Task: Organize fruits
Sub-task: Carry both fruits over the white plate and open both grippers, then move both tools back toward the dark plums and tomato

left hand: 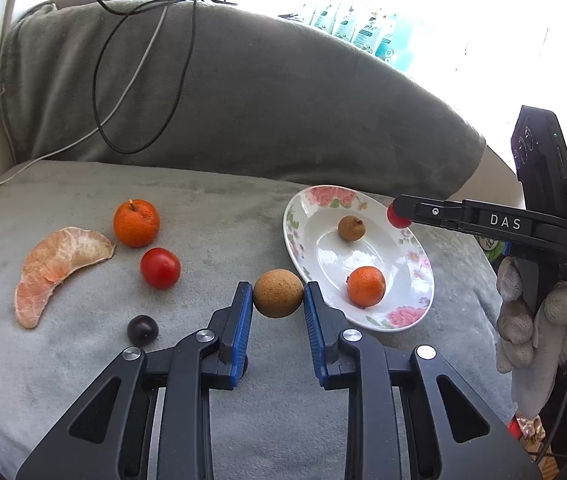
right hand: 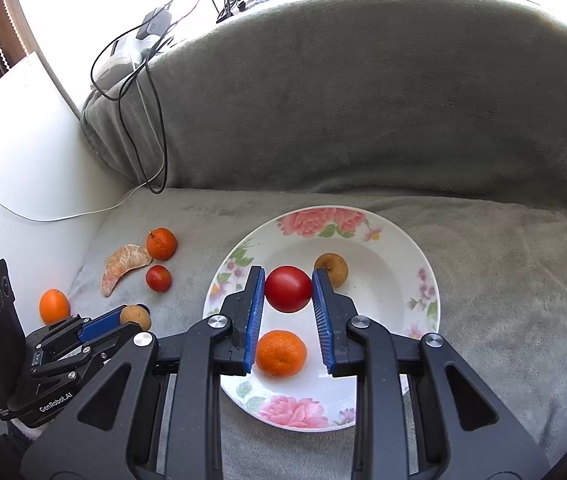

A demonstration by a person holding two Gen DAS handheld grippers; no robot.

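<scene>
My left gripper [left hand: 278, 300] clamps a brown round fruit [left hand: 278, 293] beside the plate [left hand: 411, 308], my right gripper [right hand: 288, 290] pinches a red tomato [right hand: 288, 289] above it.

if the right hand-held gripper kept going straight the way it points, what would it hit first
Probably the floral plate: the right hand-held gripper, shut on a red tomato, points down over its bowl. Depth is unclear.

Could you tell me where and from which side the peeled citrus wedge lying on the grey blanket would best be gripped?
Probably across its thick middle: the peeled citrus wedge lies flat on the grey blanket, a curved crescent tapering to thin tips. Come from above, pads on the inner and outer curved edges. It looks soft, so squeeze lightly. The small orange and red fruit sit close by the inner edge.
</scene>
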